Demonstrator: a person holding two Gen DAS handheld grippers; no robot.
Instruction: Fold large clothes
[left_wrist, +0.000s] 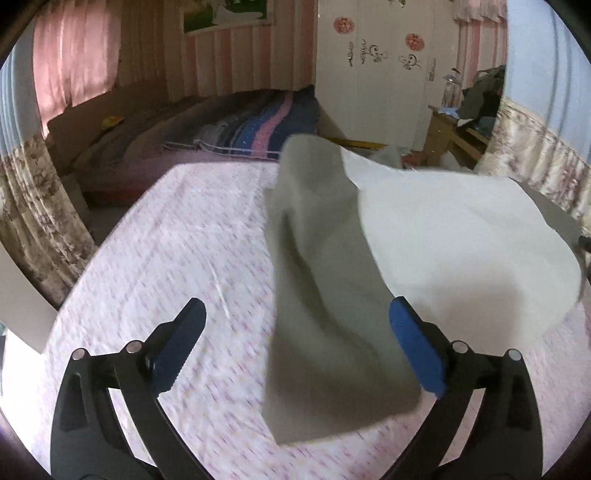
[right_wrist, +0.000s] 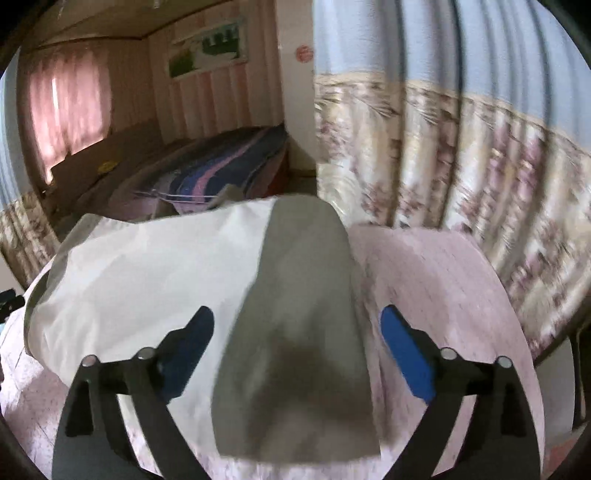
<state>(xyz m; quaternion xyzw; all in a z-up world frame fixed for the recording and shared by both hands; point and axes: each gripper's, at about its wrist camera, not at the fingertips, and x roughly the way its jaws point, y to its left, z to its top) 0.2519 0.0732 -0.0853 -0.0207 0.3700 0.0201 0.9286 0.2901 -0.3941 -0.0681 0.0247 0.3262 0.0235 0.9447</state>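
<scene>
A large white garment (left_wrist: 461, 240) with a grey sleeve-like part (left_wrist: 321, 295) is billowed over a pink patterned sheet (left_wrist: 166, 258). In the left wrist view the grey part runs down between the fingers of my left gripper (left_wrist: 295, 306), which is open; neither blue pad presses on the cloth. The right wrist view shows the white body (right_wrist: 147, 266) at the left and another grey part (right_wrist: 303, 295) draped between the wide-apart fingers of my right gripper (right_wrist: 295, 314). This gripper is open too and holds nothing. The picture is blurred.
A bed with a striped blue and pink blanket (left_wrist: 258, 122) lies beyond the sheet. A floral curtain (right_wrist: 461, 147) hangs close on the right. A wooden desk with clutter (left_wrist: 454, 133) and a white wardrobe (left_wrist: 380, 74) stand at the back.
</scene>
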